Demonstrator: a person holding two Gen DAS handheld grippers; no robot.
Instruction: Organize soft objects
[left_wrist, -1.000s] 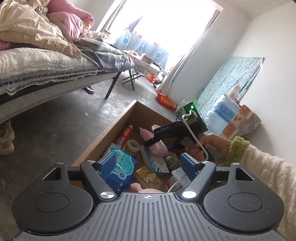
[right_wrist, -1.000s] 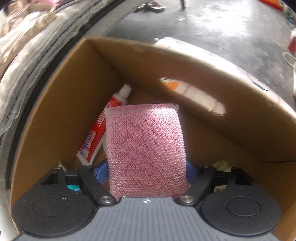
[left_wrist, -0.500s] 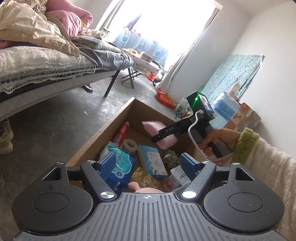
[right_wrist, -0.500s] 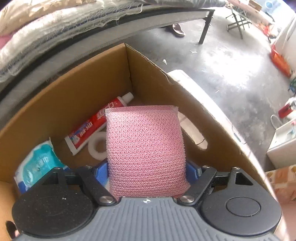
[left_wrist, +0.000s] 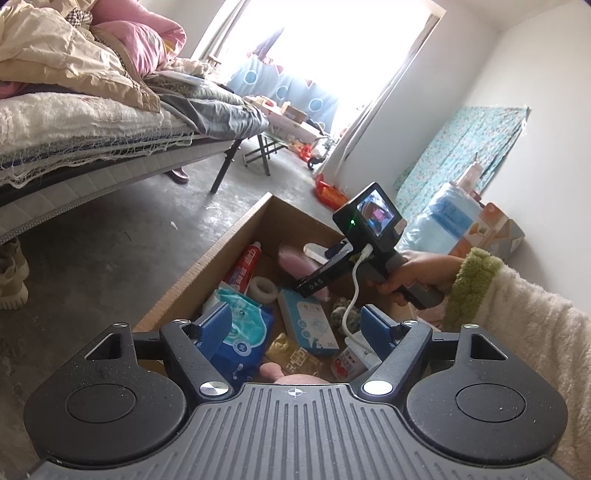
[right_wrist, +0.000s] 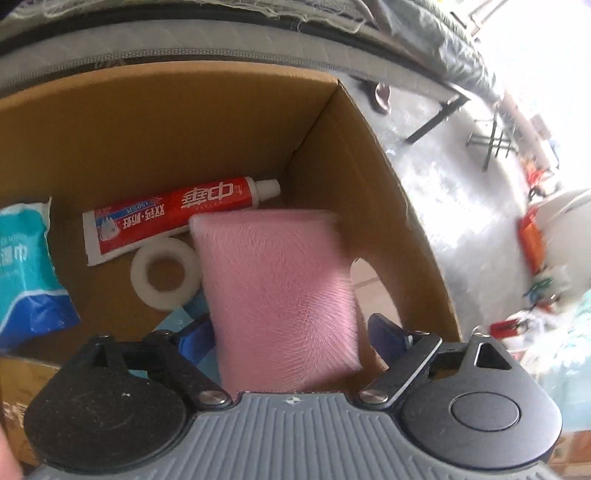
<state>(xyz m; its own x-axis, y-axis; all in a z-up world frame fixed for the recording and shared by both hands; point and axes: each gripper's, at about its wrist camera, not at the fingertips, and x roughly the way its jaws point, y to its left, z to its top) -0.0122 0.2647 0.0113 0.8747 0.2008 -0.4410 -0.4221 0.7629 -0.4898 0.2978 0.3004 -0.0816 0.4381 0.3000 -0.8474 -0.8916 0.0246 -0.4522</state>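
Observation:
A pink sponge (right_wrist: 280, 299) lies between the fingers of my right gripper (right_wrist: 291, 332), whose jaws stand spread with a gap on the right side, so it is open; the sponge is blurred with motion. It shows pink in the left wrist view (left_wrist: 293, 260) beyond the right gripper (left_wrist: 332, 266), above the far end of the cardboard box (left_wrist: 207, 266). My left gripper (left_wrist: 295, 326) is open and empty, held above the near end of the box.
In the box lie a red toothpaste tube (right_wrist: 173, 214), a white tape roll (right_wrist: 166, 273), a blue wipes pack (left_wrist: 243, 332), a blue-white carton (left_wrist: 308, 323), and small packets. A bed (left_wrist: 92, 140) stands left; bags and boxes (left_wrist: 480, 225) stand by the right wall.
The right gripper has swung right over the box and its jaws have spread; the pink sponge, held tight before, now sits loose and blurred between them. The left gripper barely moved.

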